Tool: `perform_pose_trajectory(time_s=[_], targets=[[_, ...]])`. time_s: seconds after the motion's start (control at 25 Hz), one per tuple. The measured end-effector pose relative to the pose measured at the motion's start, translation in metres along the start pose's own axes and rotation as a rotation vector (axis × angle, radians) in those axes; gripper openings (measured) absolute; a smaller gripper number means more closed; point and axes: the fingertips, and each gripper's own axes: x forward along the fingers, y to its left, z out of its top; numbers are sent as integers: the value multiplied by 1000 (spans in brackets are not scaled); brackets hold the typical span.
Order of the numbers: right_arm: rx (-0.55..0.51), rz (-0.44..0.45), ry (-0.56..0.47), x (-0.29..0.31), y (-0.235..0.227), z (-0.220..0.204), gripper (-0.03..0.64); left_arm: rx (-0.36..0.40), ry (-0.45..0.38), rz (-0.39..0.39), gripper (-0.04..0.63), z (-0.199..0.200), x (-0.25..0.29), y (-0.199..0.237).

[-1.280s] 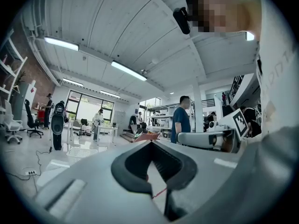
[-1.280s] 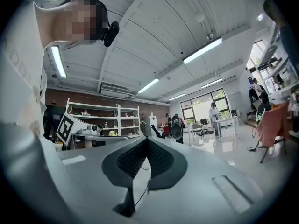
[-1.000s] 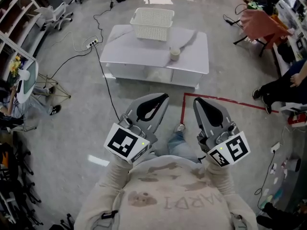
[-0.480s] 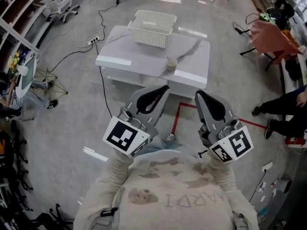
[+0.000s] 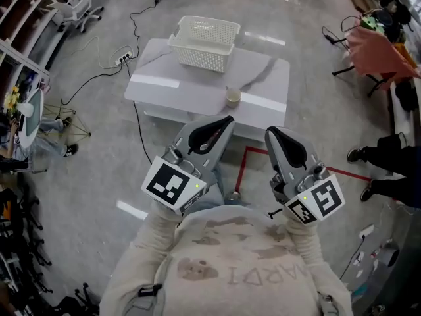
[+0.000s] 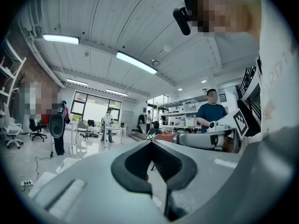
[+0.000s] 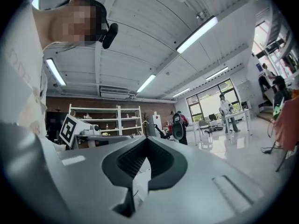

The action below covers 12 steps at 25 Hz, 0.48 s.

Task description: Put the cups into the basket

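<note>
On the low white table (image 5: pixel 164 87), head view:
- One white lattice basket (image 5: pixel 204 41), upright, at the far edge, left of centre.
- One pale cup (image 5: pixel 233 97), upright, mouth up, on the tabletop near the front edge and right of centre. It stands apart from the basket and outside it.

Near side of the table, over the grey floor (image 5: pixel 85 176):
- Left gripper (image 5: pixel 227 119), held close to the person's chest, tips pointing toward the table, well apart from the cup. In the left gripper view its jaws meet at the tips. Only the leaf-shaped hollow between the dark pads (image 6: pixel 126 167) lies behind the tips, and nothing is gripped. A marker cube (image 5: pixel 172 185) sits at its rear.
- Right gripper (image 5: pixel 269 131), just beside the left one and held the same way. In the right gripper view its jaws are likewise closed tip to tip on nothing, with background showing through the hollow. A second marker cube (image 5: pixel 317 203) sits at its rear.

Surroundings:
- Red tape line (image 5: pixel 245 160) on the floor, running from between the grippers toward the table and off to the right.
- White power strip (image 5: pixel 122 59) on the floor left of the table.
- Black cable (image 5: pixel 141 130) trailing along the floor past the table's left end.
- Salmon cloth (image 5: pixel 385 45) draped over a stand at upper right.
- Dark-trousered legs (image 5: pixel 388 176) of a seated person at the right edge.
</note>
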Motion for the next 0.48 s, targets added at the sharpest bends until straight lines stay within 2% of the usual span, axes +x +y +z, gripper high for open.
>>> perform_pose_trajectory(time_s=[0.48], targets=[[38, -132, 41, 136, -86, -2, 25, 16, 24, -135, 1, 11, 84, 141]])
